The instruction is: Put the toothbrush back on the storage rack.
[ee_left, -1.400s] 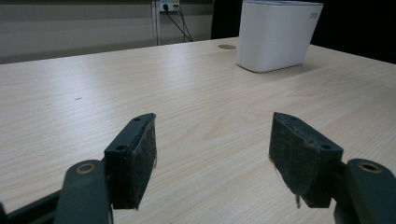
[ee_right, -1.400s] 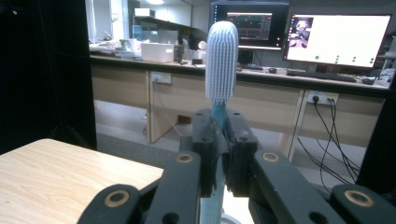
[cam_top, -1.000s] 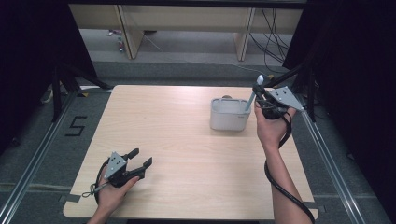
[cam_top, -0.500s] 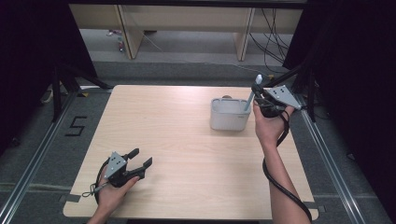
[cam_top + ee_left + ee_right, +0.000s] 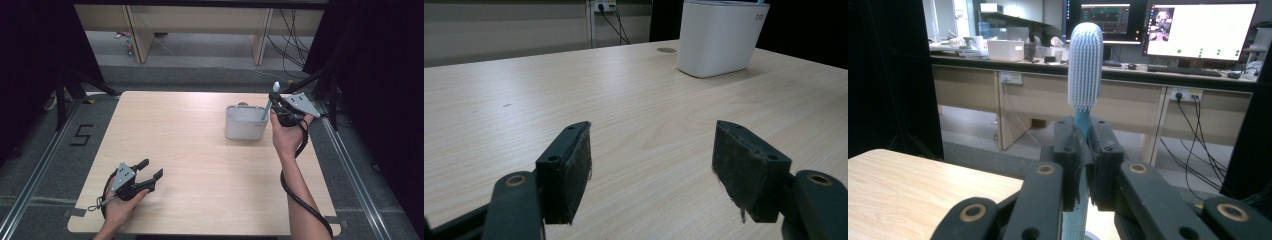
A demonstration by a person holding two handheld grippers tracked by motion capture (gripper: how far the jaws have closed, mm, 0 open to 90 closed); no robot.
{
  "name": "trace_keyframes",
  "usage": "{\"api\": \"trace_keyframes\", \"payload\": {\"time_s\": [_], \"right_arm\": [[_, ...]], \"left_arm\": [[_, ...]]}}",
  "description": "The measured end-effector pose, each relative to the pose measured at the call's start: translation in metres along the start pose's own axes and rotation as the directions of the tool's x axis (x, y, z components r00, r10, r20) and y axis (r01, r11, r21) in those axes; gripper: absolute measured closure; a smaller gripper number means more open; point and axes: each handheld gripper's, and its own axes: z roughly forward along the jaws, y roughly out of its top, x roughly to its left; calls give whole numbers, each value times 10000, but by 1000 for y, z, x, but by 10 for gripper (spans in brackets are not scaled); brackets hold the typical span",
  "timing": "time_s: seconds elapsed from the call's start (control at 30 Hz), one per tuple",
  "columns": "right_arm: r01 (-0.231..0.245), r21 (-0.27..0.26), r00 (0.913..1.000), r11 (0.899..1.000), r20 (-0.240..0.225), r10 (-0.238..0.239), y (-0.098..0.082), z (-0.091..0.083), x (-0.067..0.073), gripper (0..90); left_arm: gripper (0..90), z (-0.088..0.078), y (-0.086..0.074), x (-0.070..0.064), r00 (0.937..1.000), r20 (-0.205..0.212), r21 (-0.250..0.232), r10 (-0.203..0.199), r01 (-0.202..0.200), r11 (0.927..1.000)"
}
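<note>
Parted black fingers (image 5: 566,170) hover over the table (image 5: 574,85); a white container (image 5: 719,37) stands beyond.

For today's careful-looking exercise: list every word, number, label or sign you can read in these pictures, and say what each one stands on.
"5": a black figure marked on the grey floor left of the table.
Small dark marking near the top rim of the white container: too small and blurred to read.
Writing on the monitor screens behind the brush: too small to read.
No other text can be read.
</note>
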Motion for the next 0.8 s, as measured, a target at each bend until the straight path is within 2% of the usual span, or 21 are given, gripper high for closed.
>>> {"api": "trace_keyframes", "payload": {"time_s": [0.07, 0.3, 0.43, 0.5, 0.63, 0.7, 0.73, 0.8], "right_arm": [[39, 37, 10000, 10000, 22, -39, -2, 1, 0, 846], [-73, 253, 10000, 9997, 1, 73, -7, 3, 2, 846], [66, 263, 10000, 9996, 59, -68, -9, 4, 0, 846], [-81, 305, 10000, 9995, 52, 80, -11, 5, 0, 846], [28, 367, 9999, 9993, 128, -33, -14, 6, -2, 846], [-143, 481, 9998, 9987, 158, 136, -16, 6, -1, 846], [4, 422, 10000, 9991, 87, -8, -17, 7, -2, 846], [-48, 462, 9999, 9989, 158, 40, -19, 8, -3, 846]], "left_arm": [[314, -2, 1, 0, 10000, -78, 203, 35, -33, 9998], [314, -2, 1, 0, 10000, -55, 162, 7, -6, 9999], [314, -2, 1, 0, 10000, -58, 168, 1, 0, 9999], [314, -2, 1, 0, 10000, -64, 166, -9, 11, 9999], [314, -2, 1, 0, 10000, -65, 166, -10, 11, 9999], [314, -2, 1, 0, 10000, -62, 165, -2, 3, 9999], [314, -2, 1, 0, 10000, -64, 166, -8, 9, 9999], [314, -2, 1, 0, 10000, -62, 171, -15, 16, 9999]]}}
